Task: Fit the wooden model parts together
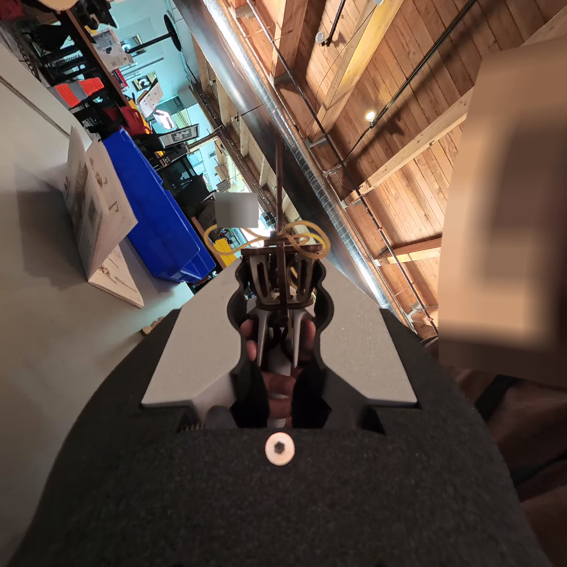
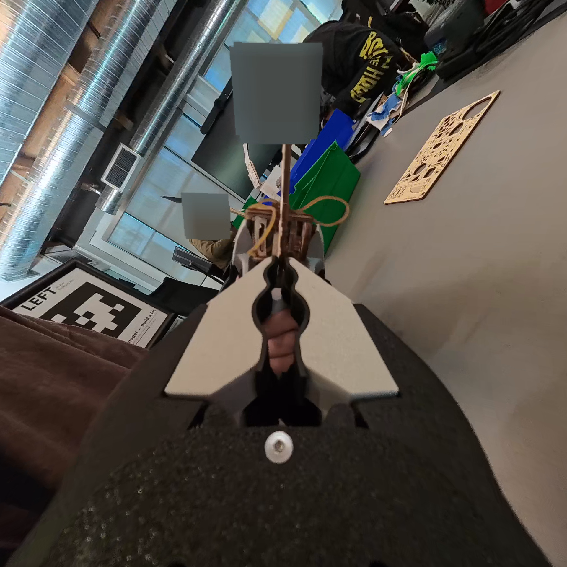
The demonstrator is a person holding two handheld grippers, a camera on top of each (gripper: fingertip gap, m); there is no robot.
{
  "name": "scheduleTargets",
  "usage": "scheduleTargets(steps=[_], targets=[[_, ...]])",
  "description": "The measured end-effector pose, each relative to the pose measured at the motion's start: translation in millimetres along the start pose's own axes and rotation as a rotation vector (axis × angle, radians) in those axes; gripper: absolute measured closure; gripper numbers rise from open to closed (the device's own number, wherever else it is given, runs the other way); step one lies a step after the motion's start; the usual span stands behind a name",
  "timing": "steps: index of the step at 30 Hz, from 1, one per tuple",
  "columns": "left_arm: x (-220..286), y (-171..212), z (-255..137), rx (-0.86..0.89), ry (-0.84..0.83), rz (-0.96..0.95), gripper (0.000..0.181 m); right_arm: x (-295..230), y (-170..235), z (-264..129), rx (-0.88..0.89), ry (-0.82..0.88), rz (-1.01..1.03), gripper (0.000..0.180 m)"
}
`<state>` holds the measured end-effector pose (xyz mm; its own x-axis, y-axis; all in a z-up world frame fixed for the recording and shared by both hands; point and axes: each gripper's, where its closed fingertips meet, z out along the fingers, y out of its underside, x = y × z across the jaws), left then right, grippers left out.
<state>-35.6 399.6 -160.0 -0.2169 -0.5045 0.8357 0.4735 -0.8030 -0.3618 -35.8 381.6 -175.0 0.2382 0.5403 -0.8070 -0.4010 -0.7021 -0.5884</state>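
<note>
The small wooden model [image 1: 280,276], wrapped with yellow rubber bands [image 1: 310,242], is held in the air between both grippers, which face each other. My left gripper [image 1: 280,270] is shut on the model's body, one grey finger on each side. A thin wooden part [image 1: 279,184], seen edge on, runs through the model and sticks out beyond it. My right gripper [image 2: 281,260] is shut on the near end of this thin part [image 2: 285,184]. The model [image 2: 282,230] sits just past its tips. The other gripper's fingers [image 2: 319,245] show around it.
A grey table [image 2: 460,276] carries a punched wooden parts sheet [image 2: 438,150] and green and blue bins [image 2: 331,181]. An instruction booklet [image 1: 92,208] and a blue bin [image 1: 159,214] lie on the table. A framed marker board [image 2: 86,310] and a brown sleeve [image 2: 46,383] are at the left. People sit behind. The grippers are tip to tip, or close to it.
</note>
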Motion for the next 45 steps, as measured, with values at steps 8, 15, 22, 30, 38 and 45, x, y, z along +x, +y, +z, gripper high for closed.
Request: scheduleTargets(steps=[8, 15, 22, 30, 38, 45], targets=[[-0.2, 2.7, 0.2, -0.037, -0.021, 0.036, 0.142, -3.9, 0.4, 0.1, -0.021, -0.012, -0.034, 0.177], [7.0, 4.3, 2.2, -0.056, -0.014, 0.087, 0.141, -9.3, -1.5, -0.8, -0.005, -0.042, -0.009, 0.179], [8.5, 4.1, 2.5, 0.002, -0.013, 0.087, 0.142, -10.8, -0.3, -0.7, 0.061, -0.063, 0.036, 0.179], [2.2, 5.9, 1.6, 0.007, -0.023, 0.054, 0.142, -6.0, 2.6, -0.7, 0.062, -0.059, 0.034, 0.178], [-1.7, 6.6, 2.0, -0.006, -0.005, -0.011, 0.142, -3.4, 2.1, -1.4, 0.044, -0.061, 0.018, 0.177], [-7.1, 6.6, 0.9, -0.006, -0.009, -0.038, 0.142, 0.0, 1.4, -0.9, 0.044, -0.052, 0.019, 0.177]])
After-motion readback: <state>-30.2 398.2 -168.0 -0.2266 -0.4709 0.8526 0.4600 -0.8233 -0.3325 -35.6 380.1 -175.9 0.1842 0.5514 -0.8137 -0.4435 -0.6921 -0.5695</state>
